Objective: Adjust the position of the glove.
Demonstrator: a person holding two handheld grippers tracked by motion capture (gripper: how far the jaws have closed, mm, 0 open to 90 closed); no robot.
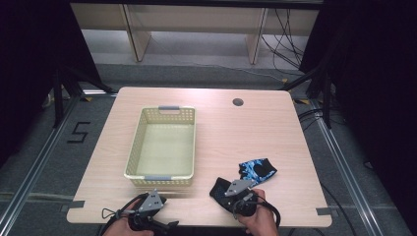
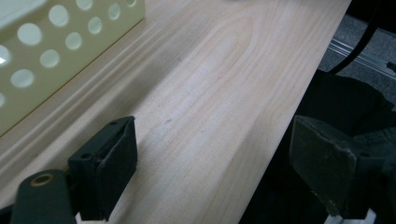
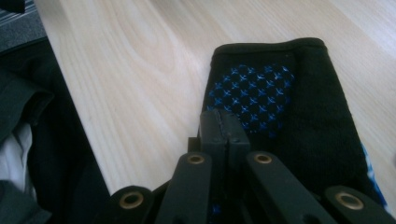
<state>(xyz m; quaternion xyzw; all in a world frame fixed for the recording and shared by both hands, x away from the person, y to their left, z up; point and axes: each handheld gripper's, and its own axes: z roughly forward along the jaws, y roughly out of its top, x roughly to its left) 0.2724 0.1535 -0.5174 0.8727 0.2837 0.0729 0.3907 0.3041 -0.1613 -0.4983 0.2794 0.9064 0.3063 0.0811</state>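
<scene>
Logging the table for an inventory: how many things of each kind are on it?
Baskets: 1, the cream basket.
Gloves: 2, the blue-patterned glove and the black glove under the right gripper.
Total: 3.

Light wood table (image 1: 221, 123) with a small round hole (image 1: 238, 102) near the far edge. Cream basket (image 1: 162, 174) sitting left of middle, blue-and-black glove (image 1: 257, 169) lying flat toward the near right, second black glove (image 1: 220, 188) just beside it, closer to the front edge.
</scene>
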